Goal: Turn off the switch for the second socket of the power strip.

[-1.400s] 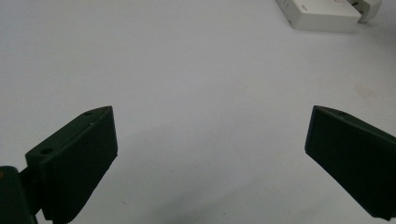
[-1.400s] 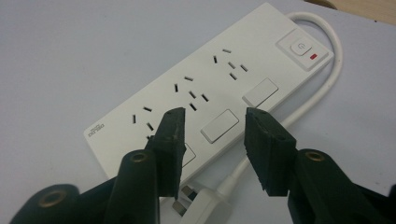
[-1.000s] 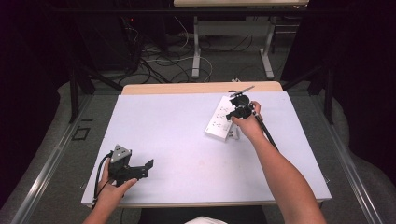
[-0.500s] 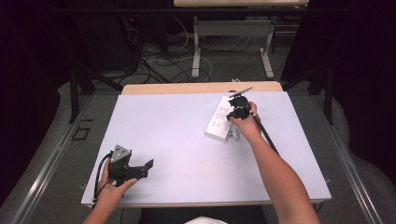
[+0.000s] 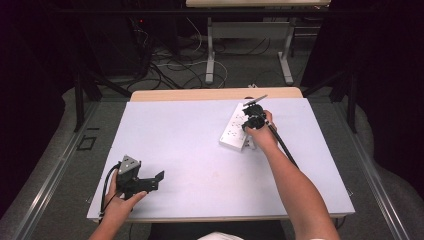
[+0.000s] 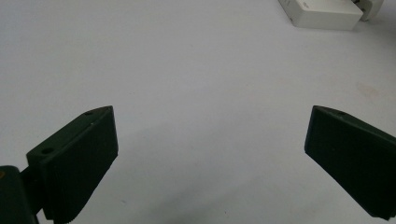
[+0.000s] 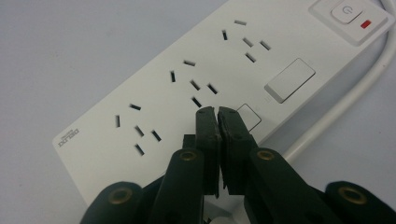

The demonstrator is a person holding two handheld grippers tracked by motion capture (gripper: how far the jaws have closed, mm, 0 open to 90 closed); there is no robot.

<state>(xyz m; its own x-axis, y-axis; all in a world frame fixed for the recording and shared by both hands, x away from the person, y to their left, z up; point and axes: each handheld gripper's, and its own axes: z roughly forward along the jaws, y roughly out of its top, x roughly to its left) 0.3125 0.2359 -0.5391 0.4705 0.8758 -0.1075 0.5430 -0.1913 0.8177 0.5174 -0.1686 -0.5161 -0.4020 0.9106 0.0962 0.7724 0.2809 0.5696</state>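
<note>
- Closing is what the right hand-held gripper point(image 7: 218, 111) has just been doing: its two black jaws now stand pressed together with only a hairline between them and nothing caught there. Compared with the picture from a second ago, the right hand point(image 5: 260, 134) sits at nearly the same spot at the far right of the counter, and the left hand point(image 5: 121, 200) has kept its place.
- In the right gripper view, the joined jaw tips hang just over the flat white plastic power strip point(image 7: 196, 88), at its long edge beside a small square button; whether they touch the casing I cannot tell.
- That power strip point(image 5: 236, 128) lies flat on the pale white counter point(image 5: 190, 135), at the far right part of it, set at an angle, with the right hand just beside its near end.
- Its top shows three groups of socket slots, a rocker switch with a small red mark point(image 7: 350, 16) at one end, and a thick white cable point(image 7: 345, 100) running along its side.
- Well apart from it, at the near left corner, the left hand-held gripper point(image 5: 152, 181) rests low over the bare counter.
- Seen in the left gripper view, its jaws are spread wide with nothing between them, and a corner of the power strip point(image 6: 322, 11) shows far off at the top.
</note>
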